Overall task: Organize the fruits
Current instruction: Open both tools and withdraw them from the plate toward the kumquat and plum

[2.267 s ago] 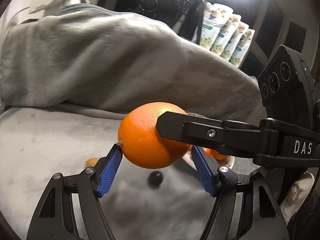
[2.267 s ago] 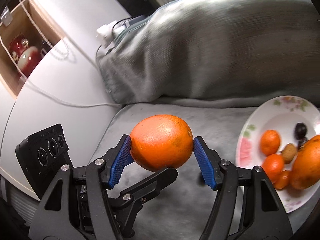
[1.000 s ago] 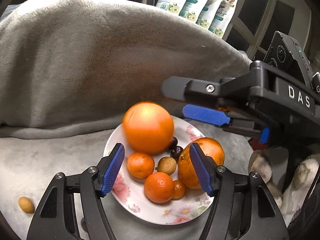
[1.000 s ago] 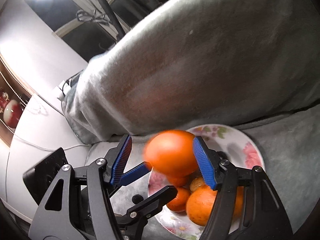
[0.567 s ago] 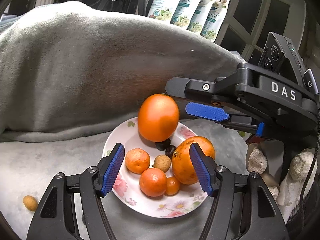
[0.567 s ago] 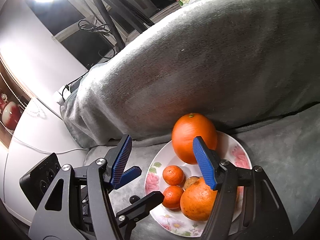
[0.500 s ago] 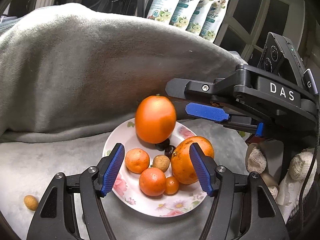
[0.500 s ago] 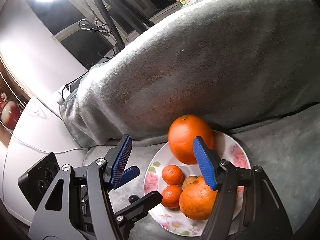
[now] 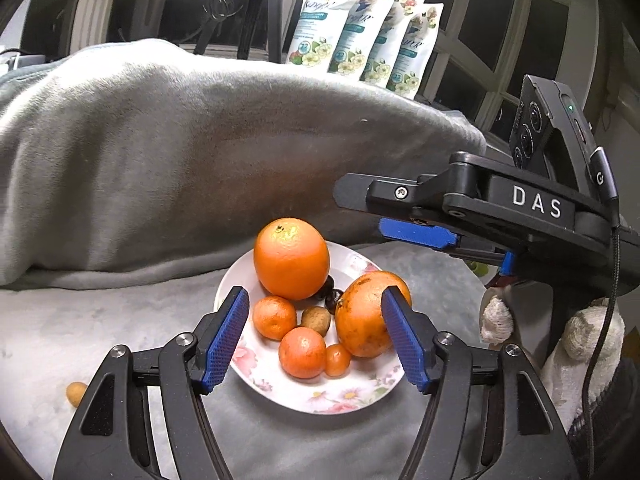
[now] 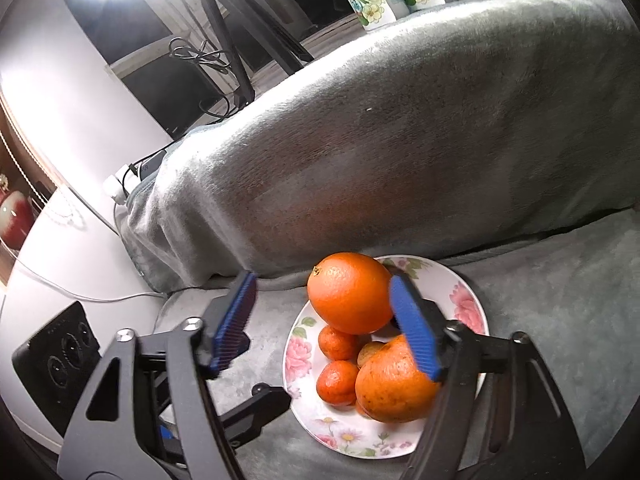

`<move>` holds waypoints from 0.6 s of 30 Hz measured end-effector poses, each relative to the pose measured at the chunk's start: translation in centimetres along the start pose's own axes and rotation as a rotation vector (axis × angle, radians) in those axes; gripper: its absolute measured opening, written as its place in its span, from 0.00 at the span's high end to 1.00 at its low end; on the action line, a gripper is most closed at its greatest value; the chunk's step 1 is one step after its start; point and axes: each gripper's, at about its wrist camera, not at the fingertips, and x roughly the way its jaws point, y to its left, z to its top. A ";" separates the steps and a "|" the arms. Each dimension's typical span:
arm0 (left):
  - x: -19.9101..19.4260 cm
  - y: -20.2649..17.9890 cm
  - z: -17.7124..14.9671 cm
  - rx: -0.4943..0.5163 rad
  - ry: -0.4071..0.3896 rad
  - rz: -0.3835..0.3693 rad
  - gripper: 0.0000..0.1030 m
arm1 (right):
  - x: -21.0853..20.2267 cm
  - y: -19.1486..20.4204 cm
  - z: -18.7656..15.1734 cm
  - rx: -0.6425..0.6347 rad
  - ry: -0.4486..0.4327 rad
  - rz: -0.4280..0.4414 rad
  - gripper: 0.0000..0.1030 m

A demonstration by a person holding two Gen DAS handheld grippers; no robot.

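Observation:
A white flowered plate sits on the grey blanket. On it lie a large orange at the back, a second large orange, small tangerines, a brown fruit and dark fruits. My left gripper is open and empty just in front of the plate. My right gripper is open and empty above the plate; it also shows at the right of the left wrist view.
A bulky mound under the grey blanket rises right behind the plate. A small brown fruit lies on the blanket at the left. Refill pouches stand by the window behind. A white counter with cables is at the left.
The large orange left both grippers and dropped onto the back of the plate, where it has settled. Both grippers have drawn back from the plate and stay open.

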 end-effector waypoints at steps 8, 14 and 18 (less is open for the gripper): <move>-1.5 -0.1 -0.3 0.006 -0.017 0.008 0.31 | -1.0 0.5 -0.6 -0.033 -0.025 -0.042 0.17; -2.3 -0.2 -0.7 0.015 -0.035 0.019 0.30 | -2.0 0.9 -1.1 -0.049 -0.051 -0.065 0.17; -3.1 -0.1 -1.1 0.023 -0.059 0.019 0.30 | -2.7 1.0 -1.6 -0.061 -0.071 -0.083 0.17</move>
